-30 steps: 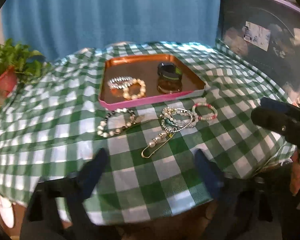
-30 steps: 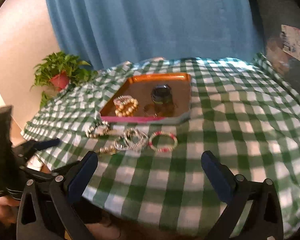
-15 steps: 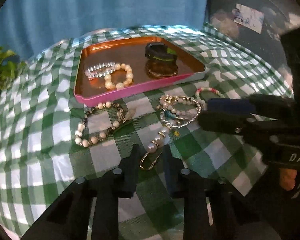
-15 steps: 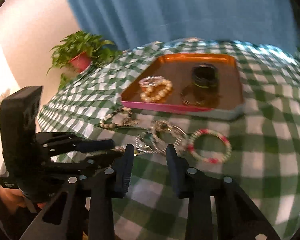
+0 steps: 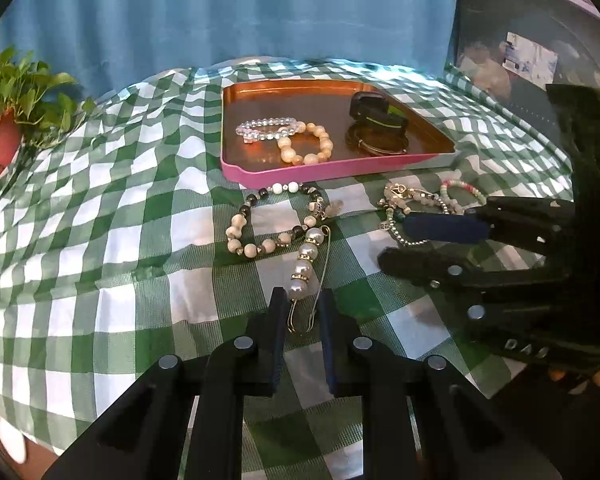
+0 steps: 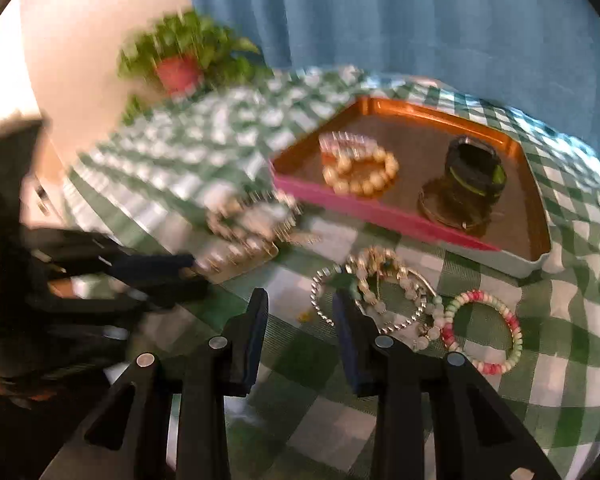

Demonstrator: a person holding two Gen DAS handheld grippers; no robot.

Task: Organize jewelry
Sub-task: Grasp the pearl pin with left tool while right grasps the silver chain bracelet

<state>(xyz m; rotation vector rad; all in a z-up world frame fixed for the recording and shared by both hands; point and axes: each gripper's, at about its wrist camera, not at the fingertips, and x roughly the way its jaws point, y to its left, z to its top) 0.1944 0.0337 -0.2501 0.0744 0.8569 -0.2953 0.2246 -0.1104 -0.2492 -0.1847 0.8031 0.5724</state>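
A pearl safety-pin brooch (image 5: pixel 306 268) lies on the green checked cloth, its loop end between the narrowly open fingers of my left gripper (image 5: pixel 302 308). A black-and-cream bead bracelet (image 5: pixel 272 220) lies just beyond it. My right gripper (image 6: pixel 300 308) is narrowly open, its right finger at the silver chain and pale bead bracelets (image 6: pixel 376 292); it also shows in the left wrist view (image 5: pixel 420 240). A pink-and-green bead bracelet (image 6: pixel 486 332) lies beside them. The copper tray (image 5: pixel 340 166) holds a clear bead bracelet (image 5: pixel 270 130), a cream bead bracelet (image 5: pixel 306 144) and a black band (image 5: pixel 376 114).
A potted plant in a red pot (image 5: pixel 4 136) stands at the table's left edge. A blue curtain (image 5: pixel 240 12) hangs behind the table. A dark bin (image 5: pixel 540 52) is at the back right. The cloth's front edge (image 5: pixel 80 420) drops off near me.
Both grippers went from wide open to nearly closed and moved in low over the cloth. The left has come up around the brooch's loop end; the right has reached the silver chain bracelets.
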